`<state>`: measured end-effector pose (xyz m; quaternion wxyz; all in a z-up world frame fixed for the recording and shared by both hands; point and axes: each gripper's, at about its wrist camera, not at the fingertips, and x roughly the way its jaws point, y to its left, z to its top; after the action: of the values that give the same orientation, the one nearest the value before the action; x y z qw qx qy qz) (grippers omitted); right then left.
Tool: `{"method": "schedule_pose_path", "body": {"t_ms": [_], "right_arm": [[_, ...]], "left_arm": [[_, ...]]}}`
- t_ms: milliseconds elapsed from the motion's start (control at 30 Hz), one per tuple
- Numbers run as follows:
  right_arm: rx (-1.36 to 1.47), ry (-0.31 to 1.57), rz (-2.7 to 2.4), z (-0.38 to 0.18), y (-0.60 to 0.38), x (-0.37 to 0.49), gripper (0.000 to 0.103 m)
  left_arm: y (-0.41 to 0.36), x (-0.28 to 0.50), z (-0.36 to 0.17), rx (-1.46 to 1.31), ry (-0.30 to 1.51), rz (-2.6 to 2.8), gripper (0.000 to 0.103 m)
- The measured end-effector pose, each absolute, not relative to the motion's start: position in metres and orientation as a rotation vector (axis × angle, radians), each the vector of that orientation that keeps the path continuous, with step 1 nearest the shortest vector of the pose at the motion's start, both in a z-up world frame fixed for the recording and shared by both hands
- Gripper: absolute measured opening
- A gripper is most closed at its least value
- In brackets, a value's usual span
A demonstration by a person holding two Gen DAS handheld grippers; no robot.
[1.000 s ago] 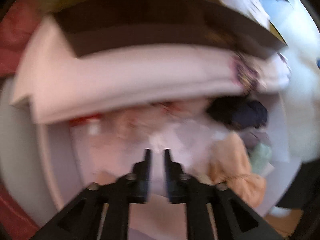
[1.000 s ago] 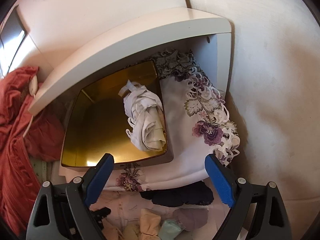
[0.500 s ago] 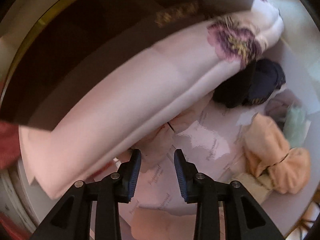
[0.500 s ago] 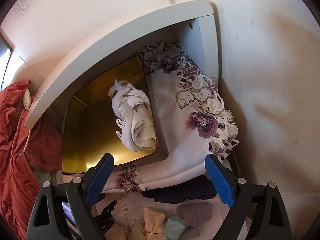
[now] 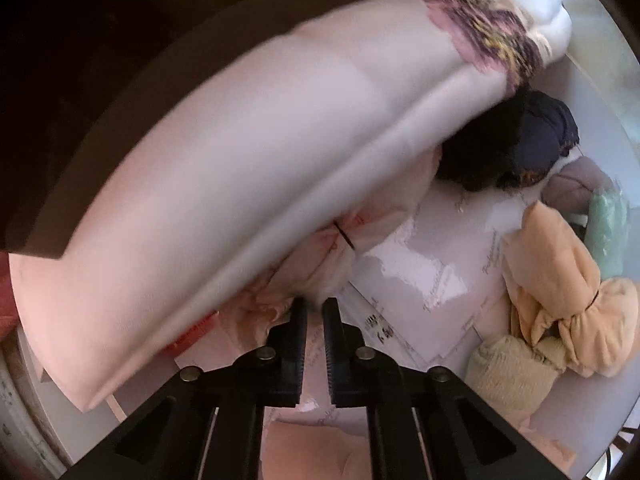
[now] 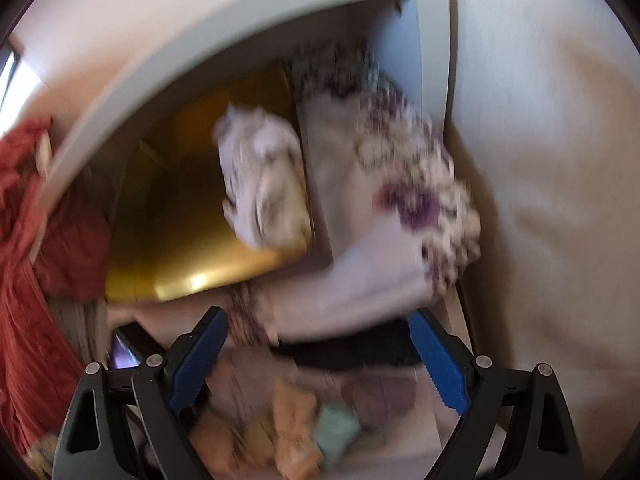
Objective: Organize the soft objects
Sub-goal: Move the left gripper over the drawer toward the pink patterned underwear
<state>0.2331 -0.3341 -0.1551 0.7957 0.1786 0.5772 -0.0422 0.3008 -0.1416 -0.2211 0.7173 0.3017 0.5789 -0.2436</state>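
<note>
Several soft bundles lie in a white drawer [image 5: 560, 424] lined with glossy white paper [image 5: 436, 264]; the paper carries slanted grey script too small and blurred to read. A peach bundle [image 5: 332, 256], smooth and puffy and cinched by a thin black band, sits at the drawer's middle, half under a folded cloth [image 5: 248, 184]. The left gripper [image 5: 315, 312] points down at it with its black ribbed fingers drawn nearly together; their tips touch the bundle's lower edge, but whether any fabric is pinched I cannot tell. By the right wall of the drawer lie an orange knotted bundle [image 5: 560, 280], a pale yellow knitted one [image 5: 508, 372], a mint one [image 5: 606, 232] and a mauve one [image 5: 576, 180]; a navy bundle [image 5: 532, 144] lies at the far right, partly under the cloth.

The cloth is pale, smooth and thick, with purple embroidered flowers and cut-out lace along its right end [image 6: 424, 200]. It hangs over the drawer's far edge from the shelf above, where a gold tray [image 6: 180, 208] holds a crumpled white rag [image 6: 260, 184]. A rust-red garment [image 6: 28, 280] hangs to the left. The right gripper [image 6: 316, 356], blue-padded, hangs wide open over the drawer, holding nothing.
</note>
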Motion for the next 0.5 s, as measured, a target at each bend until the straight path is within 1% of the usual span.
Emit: {"method": "schedule_pose_path", "body": {"t_ms": [133, 167, 200, 267, 367, 400, 433, 500], "right_arm": [[0.352, 1.497, -0.005, -0.211, -0.307, 0.235, 0.093], [0.325, 1.552, 0.005, -0.226, -0.299, 0.236, 0.093], [0.276, 1.601, 0.007, -0.242, -0.289, 0.237, 0.093], [0.181, 1.666, 0.02, -0.266, -0.271, 0.235, 0.093], [0.099, 1.706, 0.027, -0.286, -0.257, 0.231, 0.094], [0.092, 1.706, 0.028, -0.288, -0.255, 0.229, 0.096], [0.087, 1.699, 0.029, -0.289, -0.253, 0.228, 0.097], [0.082, 1.694, 0.03, -0.289, -0.253, 0.226, 0.098]], "left_arm": [[-0.141, 0.298, -0.22, 0.615, 1.307, -0.544, 0.006], [-0.139, 0.295, -0.215, 0.6, 1.311, -0.544, 0.006], [-0.131, 0.287, -0.199, 0.587, 1.311, -0.541, 0.006], [-0.127, 0.283, -0.188, 0.557, 1.302, -0.537, 0.006], [-0.121, 0.28, -0.172, 0.554, 1.281, -0.523, 0.007], [-0.117, 0.279, -0.168, 0.551, 1.276, -0.514, 0.01], [-0.112, 0.28, -0.163, 0.546, 1.275, -0.501, 0.016], [-0.105, 0.28, -0.157, 0.543, 1.276, -0.482, 0.024]]}}
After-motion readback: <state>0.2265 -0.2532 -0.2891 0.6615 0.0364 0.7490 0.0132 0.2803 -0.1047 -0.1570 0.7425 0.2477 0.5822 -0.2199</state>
